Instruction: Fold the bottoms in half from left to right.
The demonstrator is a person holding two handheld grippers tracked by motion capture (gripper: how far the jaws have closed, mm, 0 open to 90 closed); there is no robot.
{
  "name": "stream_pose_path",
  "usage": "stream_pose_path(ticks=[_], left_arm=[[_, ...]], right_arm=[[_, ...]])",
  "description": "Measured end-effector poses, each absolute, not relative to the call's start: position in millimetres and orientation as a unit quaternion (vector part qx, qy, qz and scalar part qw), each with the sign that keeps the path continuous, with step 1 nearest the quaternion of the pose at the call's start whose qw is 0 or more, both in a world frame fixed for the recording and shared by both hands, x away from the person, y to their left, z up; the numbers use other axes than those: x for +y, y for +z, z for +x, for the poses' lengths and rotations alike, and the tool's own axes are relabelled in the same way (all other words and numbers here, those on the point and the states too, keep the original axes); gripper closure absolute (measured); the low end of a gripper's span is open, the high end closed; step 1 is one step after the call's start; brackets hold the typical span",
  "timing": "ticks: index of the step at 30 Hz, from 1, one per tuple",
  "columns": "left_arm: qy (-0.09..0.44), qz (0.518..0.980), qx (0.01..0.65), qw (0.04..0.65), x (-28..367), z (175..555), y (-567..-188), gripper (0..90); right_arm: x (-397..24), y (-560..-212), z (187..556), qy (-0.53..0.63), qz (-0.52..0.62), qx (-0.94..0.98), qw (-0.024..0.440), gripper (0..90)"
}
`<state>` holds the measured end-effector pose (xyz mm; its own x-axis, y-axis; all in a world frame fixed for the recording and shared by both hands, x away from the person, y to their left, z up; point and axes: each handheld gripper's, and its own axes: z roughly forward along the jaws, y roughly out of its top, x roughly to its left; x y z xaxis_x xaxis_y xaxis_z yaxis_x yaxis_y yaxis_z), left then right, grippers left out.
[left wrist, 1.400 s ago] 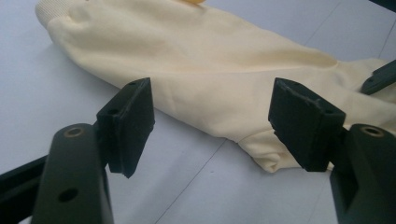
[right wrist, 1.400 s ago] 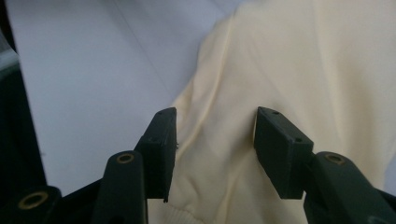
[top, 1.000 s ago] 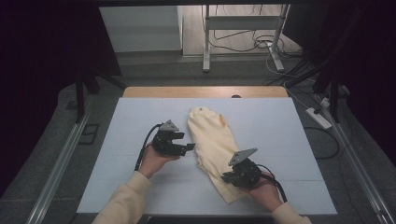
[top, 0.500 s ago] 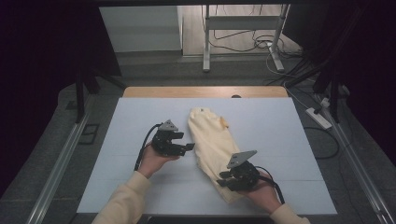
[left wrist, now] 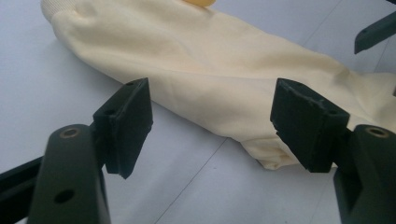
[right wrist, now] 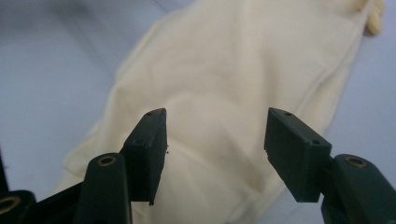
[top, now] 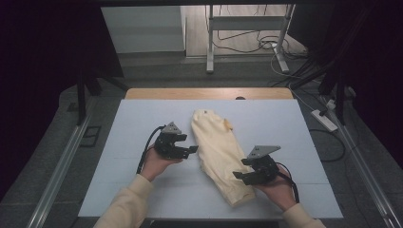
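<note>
High view: cream cloth [top: 221,154] lies lengthwise mid-table [top: 119,190] — left gripper [top: 191,149] levelled at its edge, jaws apart; right gripper [top: 241,175] over its near end, jaws just opening, nothing pinched.

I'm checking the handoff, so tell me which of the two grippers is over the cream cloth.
The right gripper: its open jaws hover over the cream cloth near its close end, while the left gripper sits beside it over bare table.
</note>
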<state>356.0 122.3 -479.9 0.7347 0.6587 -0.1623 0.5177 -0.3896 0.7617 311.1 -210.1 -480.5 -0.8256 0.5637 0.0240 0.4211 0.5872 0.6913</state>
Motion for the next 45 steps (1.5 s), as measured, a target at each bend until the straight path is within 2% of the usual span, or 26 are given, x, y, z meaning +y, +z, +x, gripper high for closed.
stream_pose_path(ticks=[21, 29, 32, 37, 40, 45], left_arm=[[0.088, 0.829, 0.355, 0.422, 123.0, 355.5, -479.9, 28.8], [0.087, 0.829, 0.356, 0.422, 123.1, 355.6, -480.6, 28.8], [0.086, 0.83, 0.356, 0.422, 122.7, 355.4, -480.7, 28.8], [0.086, 0.83, 0.355, 0.421, 122.8, 355.7, -481.0, 28.8], [0.086, 0.829, 0.356, 0.422, 122.9, 355.7, -480.7, 28.8], [0.086, 0.829, 0.356, 0.423, 122.8, 355.6, -480.1, 28.8]], right_arm=[[-218.4, -495.3, 322.9, 0.315, 0.311, 0.889, 0.116, 36.5], [-218.5, -507.6, 329.0, 0.282, 0.343, 0.891, 0.091, 33.7], [-220.9, -509.5, 330.8, 0.289, 0.357, 0.886, 0.063, 40.5], [-219.5, -508.0, 327.4, 0.298, 0.344, 0.89, 0.039, 62.0], [-218.4, -507.7, 326.4, 0.299, 0.341, 0.891, 0.032, 68.2], [-216.8, -507.8, 324.4, 0.307, 0.332, 0.892, 0.033, 72.8]])
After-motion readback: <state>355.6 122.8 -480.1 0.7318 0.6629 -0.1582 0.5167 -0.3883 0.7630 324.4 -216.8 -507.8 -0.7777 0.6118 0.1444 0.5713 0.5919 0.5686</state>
